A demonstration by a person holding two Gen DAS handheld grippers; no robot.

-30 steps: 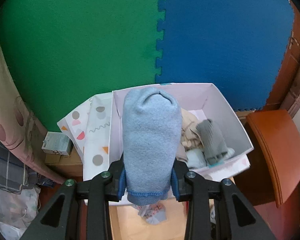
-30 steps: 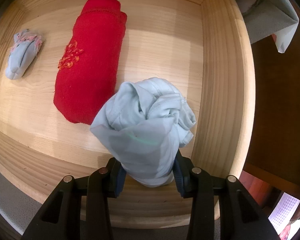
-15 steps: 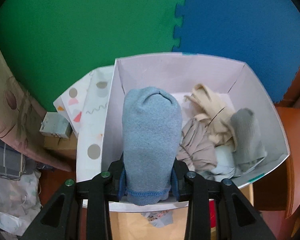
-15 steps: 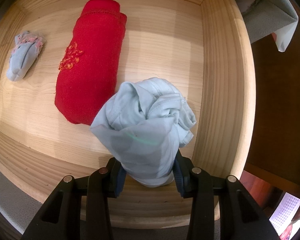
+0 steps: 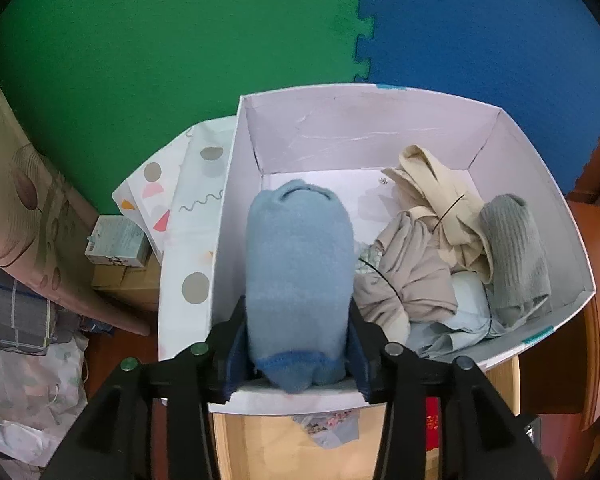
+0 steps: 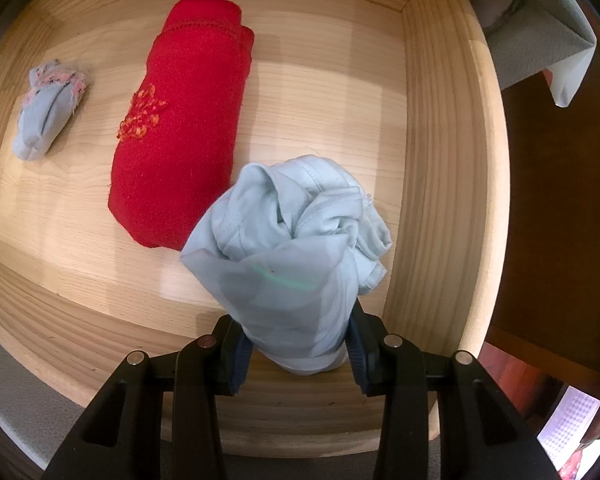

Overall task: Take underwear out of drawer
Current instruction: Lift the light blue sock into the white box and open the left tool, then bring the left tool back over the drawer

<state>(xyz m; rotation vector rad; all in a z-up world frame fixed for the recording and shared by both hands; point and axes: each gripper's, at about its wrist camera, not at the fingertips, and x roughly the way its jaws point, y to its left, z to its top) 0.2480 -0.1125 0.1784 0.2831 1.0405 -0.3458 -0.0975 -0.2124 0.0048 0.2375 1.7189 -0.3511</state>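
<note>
In the left wrist view, a rolled blue fleece garment [image 5: 298,264] stands between the fingers of my left gripper [image 5: 298,344] over the near left corner of a white box [image 5: 340,132]. The jaws are opening and the roll sags loose between the pads. In the right wrist view, my right gripper [image 6: 298,348] is shut on a bunched pale blue pair of underwear [image 6: 292,256], held above the wooden drawer [image 6: 440,160] near its right wall. A folded red garment [image 6: 184,128] and a small pale blue roll with pink trim [image 6: 48,116] lie on the drawer floor.
Beige garments [image 5: 420,264] and a grey ribbed roll [image 5: 512,252] fill the box's right half. A dotted lid [image 5: 196,216] leans at its left, beside a small carton [image 5: 118,240]. Green [image 5: 160,60] and blue [image 5: 480,32] foam mats lie beyond. Brown wooden furniture [image 5: 596,240] stands at right.
My left gripper came down over the white box with the blue roll, and its pads have spread apart, so the roll has slackened. The right gripper and its underwear have not moved.
</note>
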